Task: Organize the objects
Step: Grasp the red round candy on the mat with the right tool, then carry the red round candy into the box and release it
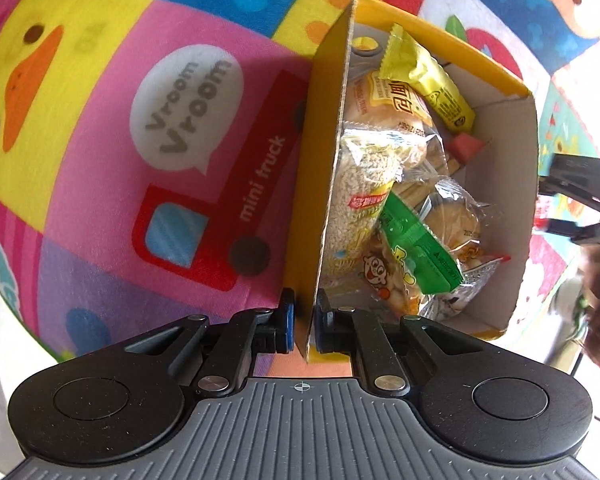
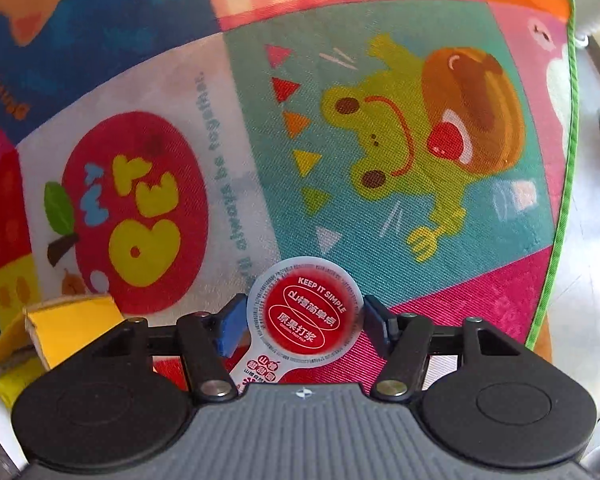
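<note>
Pictured over a play mat [image 2: 380,184]: cup [image 2: 306,320] clamped in right tongs [image 2: 300,322], box [image 1: 496,76] of snacks [image 1: 400,200] lying to their near left, its wall pinched by left tongs [image 1: 303,322].

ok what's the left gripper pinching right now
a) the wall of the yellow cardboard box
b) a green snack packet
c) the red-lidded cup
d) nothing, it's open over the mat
a: in the left wrist view the left gripper has its blue pads on either side of the yellow cardboard box wall, while the green snack packet lies loose inside and the red-lidded cup sits between the right gripper fingers.
</note>
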Tool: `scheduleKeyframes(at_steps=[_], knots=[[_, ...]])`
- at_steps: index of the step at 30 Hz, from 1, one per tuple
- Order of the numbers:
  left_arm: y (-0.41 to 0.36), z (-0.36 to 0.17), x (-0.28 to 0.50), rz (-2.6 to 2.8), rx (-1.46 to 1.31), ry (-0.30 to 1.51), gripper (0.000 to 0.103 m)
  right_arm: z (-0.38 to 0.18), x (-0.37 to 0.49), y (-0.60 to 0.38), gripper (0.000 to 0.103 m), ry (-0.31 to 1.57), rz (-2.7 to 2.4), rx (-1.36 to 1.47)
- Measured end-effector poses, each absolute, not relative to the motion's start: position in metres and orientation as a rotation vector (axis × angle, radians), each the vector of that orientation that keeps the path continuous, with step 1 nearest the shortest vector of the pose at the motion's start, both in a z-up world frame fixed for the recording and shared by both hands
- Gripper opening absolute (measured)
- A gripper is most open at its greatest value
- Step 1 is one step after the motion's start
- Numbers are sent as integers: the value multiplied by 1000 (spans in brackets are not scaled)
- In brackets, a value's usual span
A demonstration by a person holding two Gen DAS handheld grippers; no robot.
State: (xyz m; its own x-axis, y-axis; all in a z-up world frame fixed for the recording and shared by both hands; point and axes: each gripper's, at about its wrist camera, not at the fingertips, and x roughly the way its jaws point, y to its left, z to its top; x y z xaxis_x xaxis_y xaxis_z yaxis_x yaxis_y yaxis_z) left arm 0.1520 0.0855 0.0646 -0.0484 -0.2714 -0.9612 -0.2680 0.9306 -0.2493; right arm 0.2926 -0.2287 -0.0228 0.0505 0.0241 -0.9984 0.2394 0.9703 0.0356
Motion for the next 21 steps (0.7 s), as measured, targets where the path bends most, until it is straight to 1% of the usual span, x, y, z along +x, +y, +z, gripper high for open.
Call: scheduleKeyframes(at_steps=[5, 8, 12, 15, 21], knots=[[79, 62, 175, -27, -416, 1622, 11, 29, 261, -254, 61, 1435, -114, 328], [73, 62, 190, -84, -376, 1608, 10, 73, 230, -277, 61, 1366, -122, 385], [64, 61, 202, -151, -304, 1600, 11, 117, 179, -288, 61, 1314, -125, 412], [60, 60, 204, -195, -255, 1598, 11, 140, 140, -281, 61, 1294, -130, 391], [62, 60, 196, -252, -234, 1575, 12, 169, 66, -249, 61, 1253, -144, 361]])
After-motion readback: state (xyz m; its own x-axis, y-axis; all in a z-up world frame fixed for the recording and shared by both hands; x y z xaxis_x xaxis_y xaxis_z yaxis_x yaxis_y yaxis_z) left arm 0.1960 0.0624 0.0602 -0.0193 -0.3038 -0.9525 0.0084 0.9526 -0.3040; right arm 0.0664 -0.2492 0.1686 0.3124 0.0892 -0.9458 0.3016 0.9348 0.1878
